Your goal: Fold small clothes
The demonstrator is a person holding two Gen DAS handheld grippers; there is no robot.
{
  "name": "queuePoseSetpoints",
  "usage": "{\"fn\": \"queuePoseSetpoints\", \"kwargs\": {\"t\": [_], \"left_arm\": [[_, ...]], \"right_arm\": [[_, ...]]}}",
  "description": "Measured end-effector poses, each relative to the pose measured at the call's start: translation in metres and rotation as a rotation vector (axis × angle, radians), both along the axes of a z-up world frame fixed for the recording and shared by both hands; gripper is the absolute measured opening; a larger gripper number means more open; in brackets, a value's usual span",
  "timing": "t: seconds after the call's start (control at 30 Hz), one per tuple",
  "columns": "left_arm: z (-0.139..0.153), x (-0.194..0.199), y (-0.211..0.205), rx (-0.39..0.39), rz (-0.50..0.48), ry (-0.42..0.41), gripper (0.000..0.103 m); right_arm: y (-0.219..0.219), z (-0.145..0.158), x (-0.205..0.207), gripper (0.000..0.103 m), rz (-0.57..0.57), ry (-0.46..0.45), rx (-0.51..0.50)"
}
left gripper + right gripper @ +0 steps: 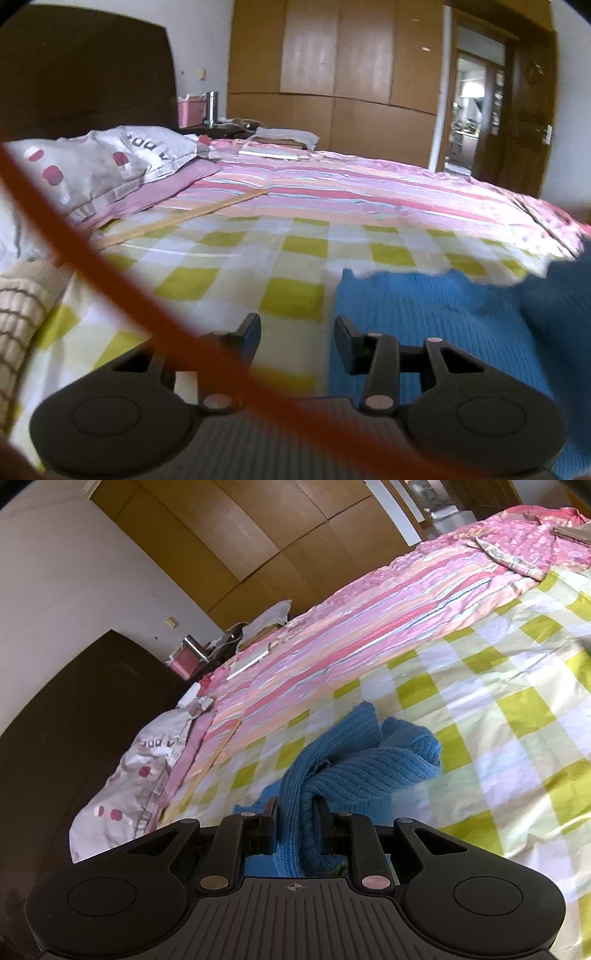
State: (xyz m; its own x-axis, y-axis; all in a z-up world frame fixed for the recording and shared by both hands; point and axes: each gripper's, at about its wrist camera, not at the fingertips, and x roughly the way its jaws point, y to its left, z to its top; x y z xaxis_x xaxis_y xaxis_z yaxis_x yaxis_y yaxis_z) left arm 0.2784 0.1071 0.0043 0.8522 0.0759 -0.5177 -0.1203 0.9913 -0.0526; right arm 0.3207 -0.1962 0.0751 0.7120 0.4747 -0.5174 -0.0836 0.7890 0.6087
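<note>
A blue knitted sweater (424, 306) lies on the green-and-white checked sheet (258, 266) of the bed. My left gripper (297, 338) is open and empty, just above the sheet at the sweater's left edge. My right gripper (295, 812) is shut on a bunched part of the blue sweater (354, 760) and holds it lifted off the sheet. The rest of the garment hangs and bunches in front of the fingers.
A pink striped quilt (351, 184) covers the far half of the bed. A grey pillow (110, 166) lies at the left by the dark headboard (85, 74). A wooden stick (184, 218) lies near the pillow. A blurred orange cord (110, 280) crosses the left wrist view.
</note>
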Motion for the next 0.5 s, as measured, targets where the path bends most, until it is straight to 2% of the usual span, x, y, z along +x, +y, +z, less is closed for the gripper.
{"fn": "queuePoseSetpoints", "kwargs": {"t": [0.27,0.33,0.5], "left_arm": [[-0.003,-0.082,-0.020,0.053,-0.174,-0.011,0.049],[-0.006,-0.092,-0.023,0.042,-0.215,-0.017,0.049],[-0.011,-0.111,-0.015,-0.044,-0.248,-0.026,0.049]], "right_arm": [[0.040,0.012,0.006,0.017,0.006,-0.003,0.016],[0.055,0.014,0.008,0.005,0.019,-0.001,0.029],[0.099,0.022,0.012,0.006,0.054,-0.021,-0.040]]}}
